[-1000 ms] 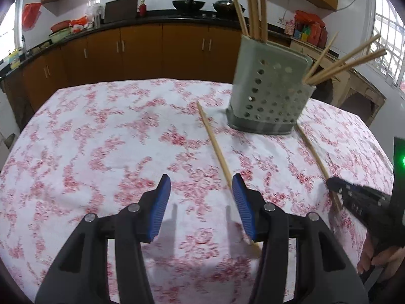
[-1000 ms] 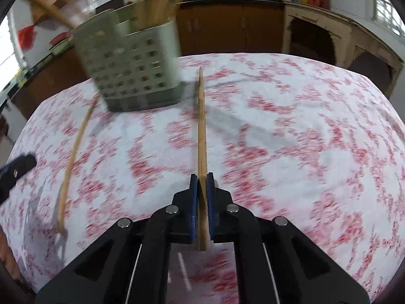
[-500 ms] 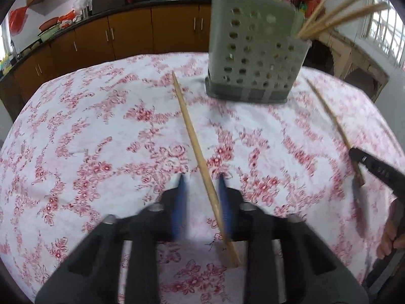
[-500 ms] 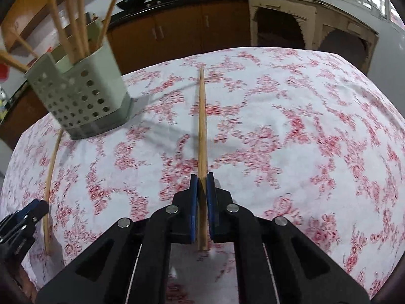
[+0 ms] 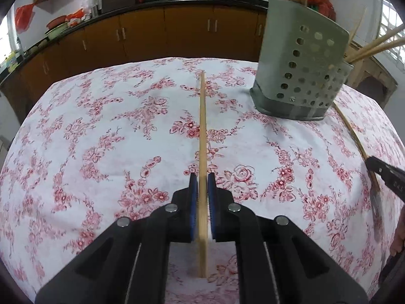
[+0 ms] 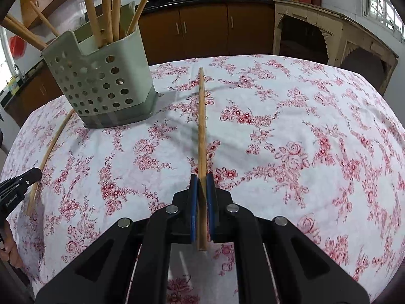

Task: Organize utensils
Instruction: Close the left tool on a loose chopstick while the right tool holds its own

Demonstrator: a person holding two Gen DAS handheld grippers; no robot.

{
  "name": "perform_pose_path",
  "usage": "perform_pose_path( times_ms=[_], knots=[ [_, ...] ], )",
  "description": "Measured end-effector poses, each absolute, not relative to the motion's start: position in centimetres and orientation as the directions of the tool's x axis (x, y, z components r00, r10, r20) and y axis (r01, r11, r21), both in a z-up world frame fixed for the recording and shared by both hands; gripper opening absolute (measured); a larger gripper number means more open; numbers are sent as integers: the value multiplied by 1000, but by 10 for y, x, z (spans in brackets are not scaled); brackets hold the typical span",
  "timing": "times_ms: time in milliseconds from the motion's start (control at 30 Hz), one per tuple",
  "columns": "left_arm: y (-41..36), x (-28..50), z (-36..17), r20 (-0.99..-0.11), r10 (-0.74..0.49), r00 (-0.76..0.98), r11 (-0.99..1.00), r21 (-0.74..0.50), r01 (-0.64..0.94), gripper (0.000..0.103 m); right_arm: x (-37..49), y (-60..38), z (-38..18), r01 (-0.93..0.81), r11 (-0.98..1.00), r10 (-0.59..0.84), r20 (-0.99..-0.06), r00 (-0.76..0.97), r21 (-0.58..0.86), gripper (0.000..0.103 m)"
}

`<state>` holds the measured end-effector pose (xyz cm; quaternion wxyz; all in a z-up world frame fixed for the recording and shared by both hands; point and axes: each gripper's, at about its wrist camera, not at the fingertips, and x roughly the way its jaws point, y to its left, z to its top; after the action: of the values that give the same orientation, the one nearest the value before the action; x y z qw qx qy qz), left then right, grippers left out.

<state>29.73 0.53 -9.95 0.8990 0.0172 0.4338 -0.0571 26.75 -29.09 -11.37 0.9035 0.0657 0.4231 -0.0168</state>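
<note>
Two chopsticks are being held at once, one in each claw: the left gripper [image 5: 202,179] is clamping its blue pads on the left chopstick [image 5: 202,126], and the right gripper [image 6: 201,180] is pinching the right chopstick [image 6: 201,121] the same way, each stick running straight ahead over the floral tablecloth [image 5: 101,131]. Both are being gripped near the back end, so the long free length is likely levering and twisting in the pads on a lift. The perforated holder [image 6: 106,86] is standing near both tips, already crowded with leaning chopsticks [image 6: 108,12]; a tip coming in low is risking a knock against its wall and a tipped holder, and two sticks arriving together are risking a clash at the rim.
</note>
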Motion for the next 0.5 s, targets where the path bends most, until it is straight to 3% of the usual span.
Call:
perform_pose_path(
  times_ms=[167,500],
  knots=[
    [1,296,-100,-779,-100,618,990,-14,143,21,267,-287,-114,76,995,-1,-757,653,65,8],
    [-3,296,-101,-780,-92,619,989,-2,146,22,268,-289,-113,75,994,11,-757,653,79,8]
  ],
)
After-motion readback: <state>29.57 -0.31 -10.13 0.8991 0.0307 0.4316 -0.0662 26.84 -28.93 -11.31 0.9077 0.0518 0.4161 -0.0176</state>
